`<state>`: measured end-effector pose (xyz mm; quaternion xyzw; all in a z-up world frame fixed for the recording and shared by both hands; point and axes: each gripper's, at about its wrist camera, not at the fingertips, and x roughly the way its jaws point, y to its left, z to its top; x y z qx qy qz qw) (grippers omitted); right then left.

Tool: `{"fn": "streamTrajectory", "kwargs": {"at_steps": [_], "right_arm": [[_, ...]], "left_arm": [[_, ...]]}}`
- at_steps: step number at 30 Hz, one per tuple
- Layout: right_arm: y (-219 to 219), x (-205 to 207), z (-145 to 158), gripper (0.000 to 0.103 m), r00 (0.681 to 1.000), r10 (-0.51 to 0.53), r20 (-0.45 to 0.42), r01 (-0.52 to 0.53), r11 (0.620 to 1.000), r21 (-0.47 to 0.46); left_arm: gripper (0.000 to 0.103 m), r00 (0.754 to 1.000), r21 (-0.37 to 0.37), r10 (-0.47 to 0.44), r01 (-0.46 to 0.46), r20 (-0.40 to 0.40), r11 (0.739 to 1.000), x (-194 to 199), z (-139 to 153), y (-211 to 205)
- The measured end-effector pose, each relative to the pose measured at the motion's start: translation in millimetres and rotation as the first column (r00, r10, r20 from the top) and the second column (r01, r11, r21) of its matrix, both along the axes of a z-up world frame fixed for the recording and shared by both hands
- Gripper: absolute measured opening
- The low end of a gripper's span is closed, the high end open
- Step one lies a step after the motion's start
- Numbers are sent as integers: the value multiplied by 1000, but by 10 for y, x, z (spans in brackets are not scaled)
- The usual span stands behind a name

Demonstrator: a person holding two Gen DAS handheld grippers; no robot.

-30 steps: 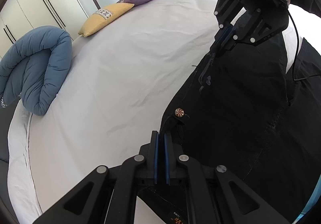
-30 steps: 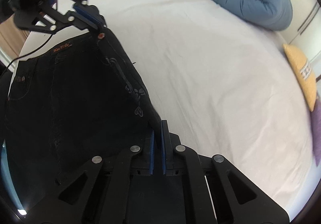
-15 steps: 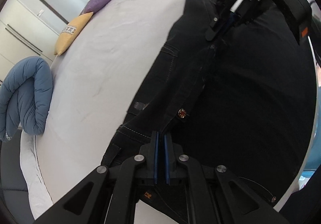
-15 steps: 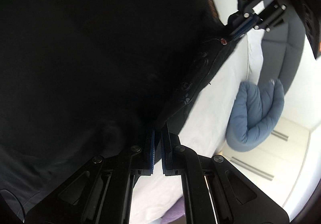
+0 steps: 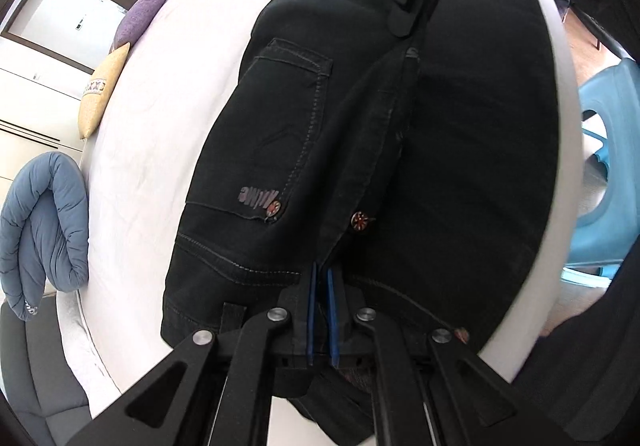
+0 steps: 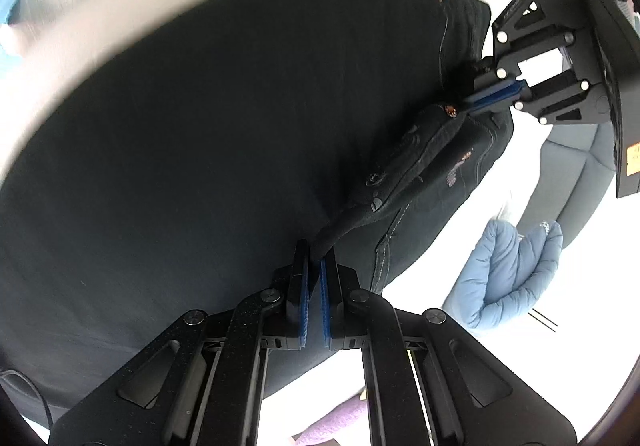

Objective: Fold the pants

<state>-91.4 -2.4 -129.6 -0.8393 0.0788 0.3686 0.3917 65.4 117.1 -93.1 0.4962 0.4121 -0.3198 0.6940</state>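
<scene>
Left wrist: white bed [image 5: 132, 150], blue duvet [image 5: 44, 222], pillows, wardrobe

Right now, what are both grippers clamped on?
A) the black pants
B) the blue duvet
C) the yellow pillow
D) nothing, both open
A. The left gripper and the right gripper each pinch a fold of the black pants between shut blue pads; the rolled blue duvet and the yellow pillow lie untouched, apart on the bed.

A home bedroom: white bed [image 5: 132, 150], pillows [image 5: 102, 90], wardrobe doors [image 5: 28, 106].
</scene>
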Motion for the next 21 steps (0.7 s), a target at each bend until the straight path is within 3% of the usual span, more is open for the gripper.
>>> {"fn": "streamTrajectory", "kwargs": {"at_steps": [6, 17, 20, 21], "right_arm": [[110, -242, 169, 4, 995, -39, -88, 44, 998, 50], [501, -176, -17, 4, 979, -107, -176, 125, 987, 98], [549, -319, 25, 4, 977, -119, -176, 138, 986, 97], [333, -579, 109, 4, 976, -124, -178, 143, 985, 99]], "left_arm": [[5, 999, -15, 0, 0, -41, 1000, -152, 142, 111], [5, 995, 3, 13, -13, -99, 1000, -307, -29, 219], [5, 995, 2, 13, -13, -103, 1000, -338, -56, 283], [5, 994, 1, 14, -14, -105, 1000, -358, -58, 285]]}}
